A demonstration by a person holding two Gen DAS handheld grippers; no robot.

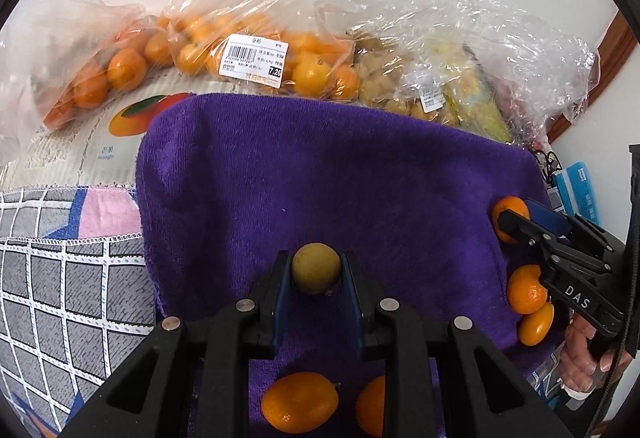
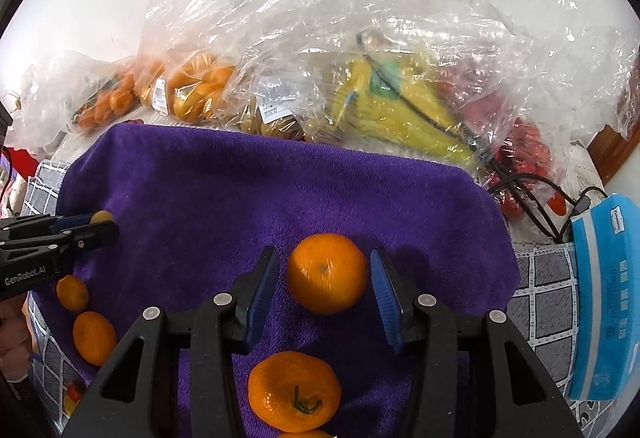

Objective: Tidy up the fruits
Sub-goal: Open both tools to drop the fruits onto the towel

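Purple towel (image 1: 320, 174): one, spread over a grey checked cloth (image 1: 60, 278), carrying the loose fruit. Yellow-green kumquat (image 1: 315, 268): one, near the towel's middle, clamped between the blue pads of the left gripper (image 1: 315, 274). Mandarin (image 2: 327, 272): one, resting on the towel between the fingers of the right gripper (image 2: 328, 294), which stand apart with a gap on each side, not pressing it. Stemmed mandarin (image 2: 294, 390): one, just below it under the same gripper. Small orange kumquats (image 2: 73, 292): two in the right wrist view, at the towel's left edge beneath the left gripper. Clear plastic bags (image 1: 256, 50): several along the towel's far edge, exact number unclear, holding orange fruit, yellow bananas and red fruit; two white price labels (image 1: 255, 61) visible. Blue box (image 2: 600, 298): one, right of the towel.
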